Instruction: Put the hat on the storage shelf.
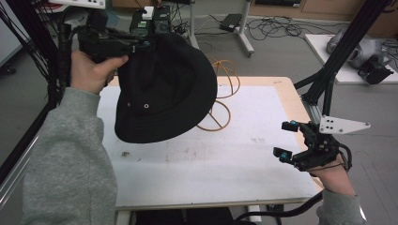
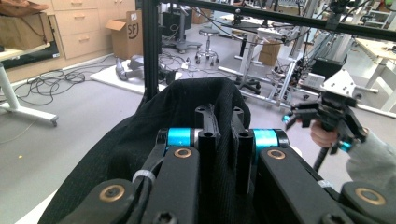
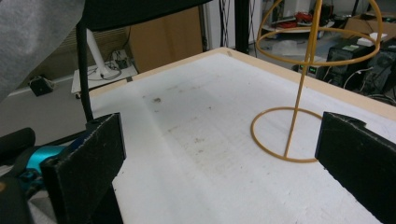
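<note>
A black bucket hat (image 1: 164,89) hangs in the air over the back left of the table, brim down and tilted. My left gripper (image 1: 141,44) is shut on the hat's upper edge; in the left gripper view its jaws (image 2: 223,116) pinch the black fabric (image 2: 187,102). A yellow wire hat stand (image 1: 220,117) rises from the table behind the hat, which partly hides it. The stand's ring base and pole (image 3: 299,93) are in the right gripper view. My right gripper (image 1: 284,139) is open and empty at the table's right edge, its jaws (image 3: 224,163) wide apart and facing the stand.
The white table top (image 1: 234,164) has a wooden rim. Black frame posts (image 1: 328,79) slant up at the right edge and another stands at the left. Cables, desk legs (image 1: 244,28) and equipment lie on the floor behind.
</note>
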`<state>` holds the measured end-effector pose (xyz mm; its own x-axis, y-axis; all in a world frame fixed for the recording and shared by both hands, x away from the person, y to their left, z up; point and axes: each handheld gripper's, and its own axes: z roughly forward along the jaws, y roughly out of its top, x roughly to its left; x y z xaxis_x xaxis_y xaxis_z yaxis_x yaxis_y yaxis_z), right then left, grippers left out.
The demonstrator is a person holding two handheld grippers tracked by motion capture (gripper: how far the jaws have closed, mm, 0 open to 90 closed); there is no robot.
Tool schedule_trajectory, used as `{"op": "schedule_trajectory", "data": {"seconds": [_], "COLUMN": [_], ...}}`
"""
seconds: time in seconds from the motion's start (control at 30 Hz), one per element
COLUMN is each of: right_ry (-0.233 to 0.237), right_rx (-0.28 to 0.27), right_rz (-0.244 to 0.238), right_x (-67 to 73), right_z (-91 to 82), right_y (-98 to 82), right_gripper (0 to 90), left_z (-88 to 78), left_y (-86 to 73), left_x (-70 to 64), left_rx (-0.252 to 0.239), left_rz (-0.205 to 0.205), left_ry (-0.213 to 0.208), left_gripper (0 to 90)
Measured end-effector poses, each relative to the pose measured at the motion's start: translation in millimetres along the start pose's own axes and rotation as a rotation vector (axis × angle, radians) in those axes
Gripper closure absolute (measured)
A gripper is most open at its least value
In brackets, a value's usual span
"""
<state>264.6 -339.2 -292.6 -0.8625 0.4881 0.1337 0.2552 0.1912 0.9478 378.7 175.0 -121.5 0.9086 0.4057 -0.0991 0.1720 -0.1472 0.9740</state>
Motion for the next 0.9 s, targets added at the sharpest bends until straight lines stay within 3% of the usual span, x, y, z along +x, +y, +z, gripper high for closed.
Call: {"op": "schedule_trajectory", "data": {"seconds": [0.1,0.23,0.37,0.63,0.77,0.9], "right_ry": [-0.006,-0.013,-0.021,-0.04,-0.078,-0.095], "right_rx": [0.009,0.01,0.005,0.019,-0.021,-0.027], "right_rz": [-0.002,-0.006,-0.023,-0.021,-0.016,-0.012], "right_x": [3.3,6.2,11.2,17.1,17.0,17.8], "right_z": [-1.2,-3.0,-5.1,-13.1,-27.4,-35.9], "right_y": [-2.1,-3.6,-7.1,-11.9,-15.5,-18.1], "right_gripper": [0.9,0.9,0.9,0.9,0.9,0.9], "left_z": [15.7,23.7,33.8,64.6,83.5,100.1], "left_y": [3.3,6.1,11.7,21.7,25.9,29.8], "left_x": [8.8,15.9,26.0,38.9,38.7,42.7], "left_rx": [-0.003,-0.023,-0.043,-0.019,-0.009,0.001], "left_rz": [-0.002,-0.003,-0.01,0.002,0.017,0.014], "left_ry": [-0.008,-0.001,-0.029,-0.058,-0.059,-0.073], "left_gripper": [84.9,84.9,84.9,84.9,84.9,84.9]}}
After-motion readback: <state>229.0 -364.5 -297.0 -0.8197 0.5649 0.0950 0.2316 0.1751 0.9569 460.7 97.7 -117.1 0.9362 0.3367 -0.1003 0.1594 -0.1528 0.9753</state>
